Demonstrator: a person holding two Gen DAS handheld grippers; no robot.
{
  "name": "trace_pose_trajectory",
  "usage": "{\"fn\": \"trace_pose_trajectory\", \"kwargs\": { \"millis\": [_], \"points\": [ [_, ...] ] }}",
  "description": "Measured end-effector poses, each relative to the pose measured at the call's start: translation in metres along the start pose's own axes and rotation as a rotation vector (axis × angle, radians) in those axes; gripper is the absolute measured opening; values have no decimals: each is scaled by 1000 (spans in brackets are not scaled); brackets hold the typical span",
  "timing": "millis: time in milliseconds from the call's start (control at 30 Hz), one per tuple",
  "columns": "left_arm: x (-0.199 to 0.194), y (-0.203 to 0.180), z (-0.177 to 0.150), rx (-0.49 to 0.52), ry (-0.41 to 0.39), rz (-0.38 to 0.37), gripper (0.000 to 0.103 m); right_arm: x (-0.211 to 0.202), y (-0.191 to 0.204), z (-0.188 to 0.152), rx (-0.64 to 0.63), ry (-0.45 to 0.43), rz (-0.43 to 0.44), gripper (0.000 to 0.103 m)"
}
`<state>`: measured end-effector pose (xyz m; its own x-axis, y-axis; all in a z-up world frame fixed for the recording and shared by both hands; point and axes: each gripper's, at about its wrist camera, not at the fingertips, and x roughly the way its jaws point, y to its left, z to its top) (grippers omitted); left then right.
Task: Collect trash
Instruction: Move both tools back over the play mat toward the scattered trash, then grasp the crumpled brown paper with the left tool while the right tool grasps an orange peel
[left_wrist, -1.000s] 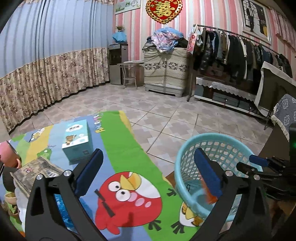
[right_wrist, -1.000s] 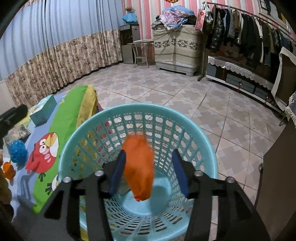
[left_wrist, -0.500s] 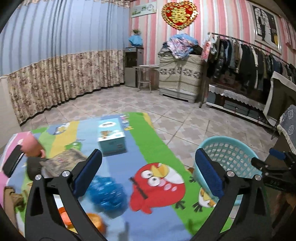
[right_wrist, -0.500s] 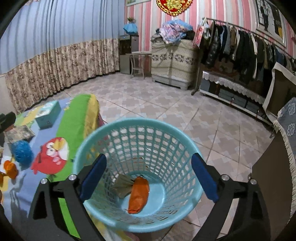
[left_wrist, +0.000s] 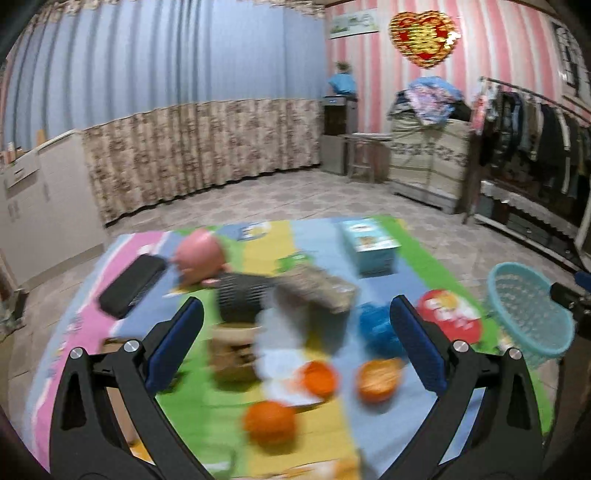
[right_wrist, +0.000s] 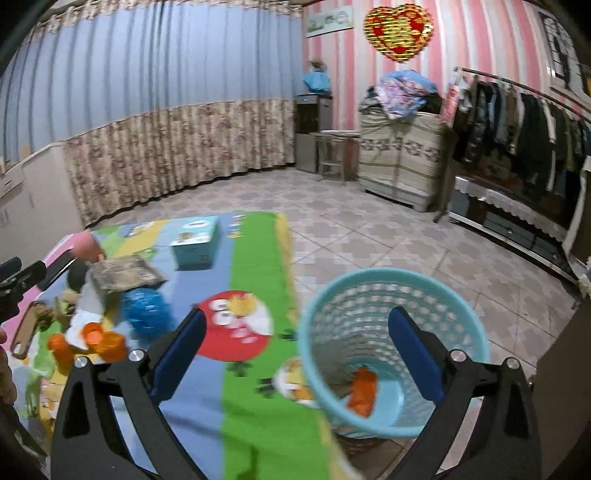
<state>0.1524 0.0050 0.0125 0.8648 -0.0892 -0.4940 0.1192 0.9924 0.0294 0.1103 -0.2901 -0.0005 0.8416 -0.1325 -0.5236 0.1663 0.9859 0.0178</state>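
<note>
One colourful cartoon mat (left_wrist: 373, 424) covers the desk, striped pink, blue, yellow and green, with a red bird printed near its right edge. At the desk's right side stands one turquoise basket (right_wrist: 461, 314) with a perforated wall; in the left wrist view the same basket (left_wrist: 528, 314) shows at far right. In its bottom lie two pieces of trash: one orange wrapper (right_wrist: 362, 391), crumpled and bright, and one dull brownish scrap (right_wrist: 338, 374) touching it on its left.

On the mat there is one light-blue tissue box (left_wrist: 369, 245) at the far side, one black flat case (left_wrist: 129, 286) at the left, one pink round toy (left_wrist: 199, 254) beside it, and one patterned booklet (left_wrist: 317, 290) near the middle, all blurred. One blue crinkled ball (left_wrist: 376, 326) lies just right of the booklet. Three orange lumps (left_wrist: 269, 422) sit nearest, one of them on a white sheet (left_wrist: 280, 365); whether they are peel, wrappers or cups cannot be told through the blur.

The left tongs (left_wrist: 295, 345) hang over the mat with both blue pads spread wide, holding nothing. The right tongs (right_wrist: 295, 349) are likewise spread wide and empty, their right pad over the basket and their left pad over the mat.
</note>
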Motion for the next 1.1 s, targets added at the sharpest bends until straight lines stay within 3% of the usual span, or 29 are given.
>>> {"fn": "trace_pose_trajectory", "kwargs": {
  "millis": [267,600,733,800,900,1100],
  "points": [
    [13,84,-26,-60,56,112,98,20,72,-16,-82,42,62,97],
    [57,142,-60,-125,164,143,97,41,125,-39,-151,102,108,97],
    [85,150,-67,-164,256,87,85,49,134,-43,-161,126,109,97],
    [95,150,-67,-163,288,71,84,51,136,-43,-161,132,109,97],
    [104,147,-64,-146,302,58,77,55,137,-43,-158,142,107,97],
    [115,133,-62,-84,322,40,53,59,139,-48,-160,159,103,97]
  ]
}}
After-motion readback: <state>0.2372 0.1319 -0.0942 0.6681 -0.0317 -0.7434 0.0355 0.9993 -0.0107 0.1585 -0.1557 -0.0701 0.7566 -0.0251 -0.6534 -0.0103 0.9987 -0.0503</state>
